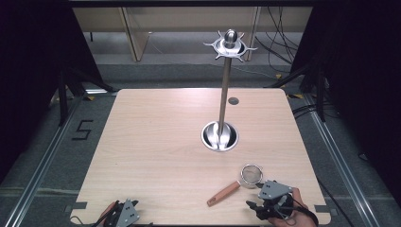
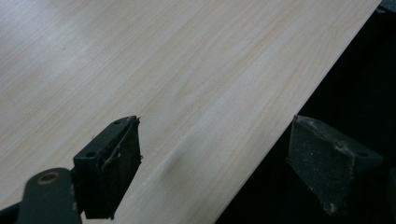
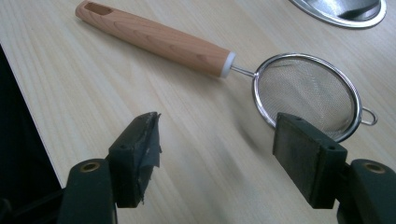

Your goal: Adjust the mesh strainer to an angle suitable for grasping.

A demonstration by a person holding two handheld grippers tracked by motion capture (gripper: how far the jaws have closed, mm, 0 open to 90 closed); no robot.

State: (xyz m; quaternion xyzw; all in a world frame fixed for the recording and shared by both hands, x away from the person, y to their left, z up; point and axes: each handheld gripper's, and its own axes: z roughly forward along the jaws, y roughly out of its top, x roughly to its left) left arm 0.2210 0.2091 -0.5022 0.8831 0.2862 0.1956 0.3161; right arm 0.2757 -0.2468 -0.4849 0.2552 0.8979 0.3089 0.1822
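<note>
A small mesh strainer with a wooden handle lies flat on the table near the front right. In the right gripper view its mesh bowl sits just beyond the right jaw, and the handle runs off to the upper left. My right gripper, held in a hand, hovers low just short of the strainer, open and holding nothing. My left gripper is at the table's front left corner, open and empty, straddling the table edge.
A tall metal stand rises from a round steel base at mid table, with a ring of hooks on top. A small grey disc sits farther back. The base's rim lies beyond the strainer.
</note>
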